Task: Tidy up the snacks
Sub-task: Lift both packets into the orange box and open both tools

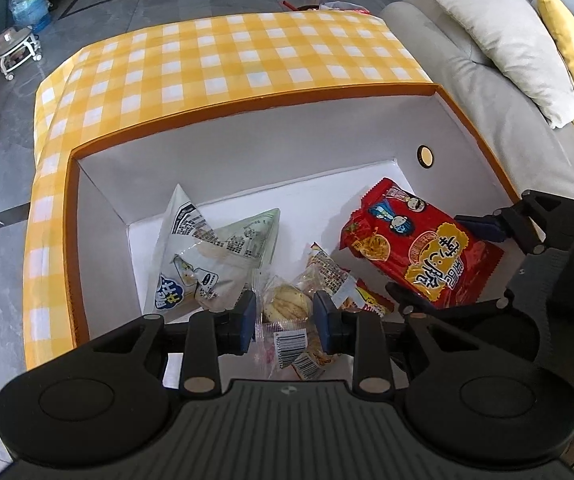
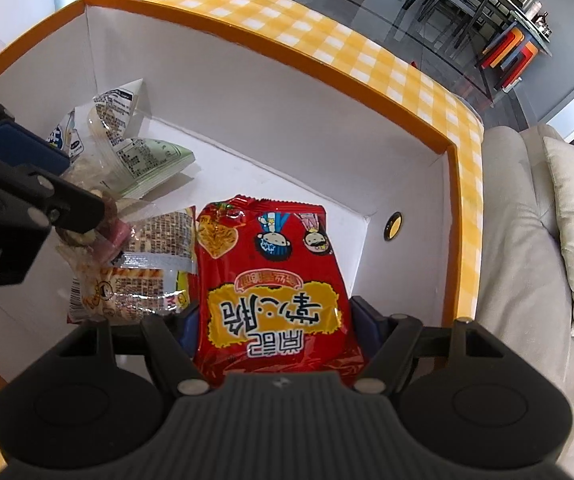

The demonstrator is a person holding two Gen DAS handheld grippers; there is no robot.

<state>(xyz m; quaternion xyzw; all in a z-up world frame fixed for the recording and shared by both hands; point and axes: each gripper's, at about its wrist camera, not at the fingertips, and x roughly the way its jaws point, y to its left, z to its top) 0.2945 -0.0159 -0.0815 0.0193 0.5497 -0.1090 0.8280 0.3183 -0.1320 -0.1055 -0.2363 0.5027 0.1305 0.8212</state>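
Note:
An orange-rimmed white box (image 1: pixel 247 106) (image 2: pixel 247 40) holds several snack packs. My left gripper (image 1: pixel 285 317) is inside the box, its blue pads closed on a clear-wrapped bread bun (image 1: pixel 287 309). My right gripper (image 2: pixel 273 330) is wide open around the near end of a red noodle-snack bag (image 2: pixel 275 280), which lies on the box floor; the bag also shows in the left wrist view (image 1: pixel 419 246) with the right gripper (image 1: pixel 459 256) at it. White and pale green packs (image 1: pixel 207 256) (image 2: pixel 127 148) lie at the box's left.
A clear pack with printed labels (image 2: pixel 147 276) lies beside the red bag. The box sits on a yellow checked tablecloth (image 1: pixel 227 60) (image 2: pixel 367 56). A beige sofa with pillows (image 1: pixel 507 64) (image 2: pixel 527 240) stands to the right.

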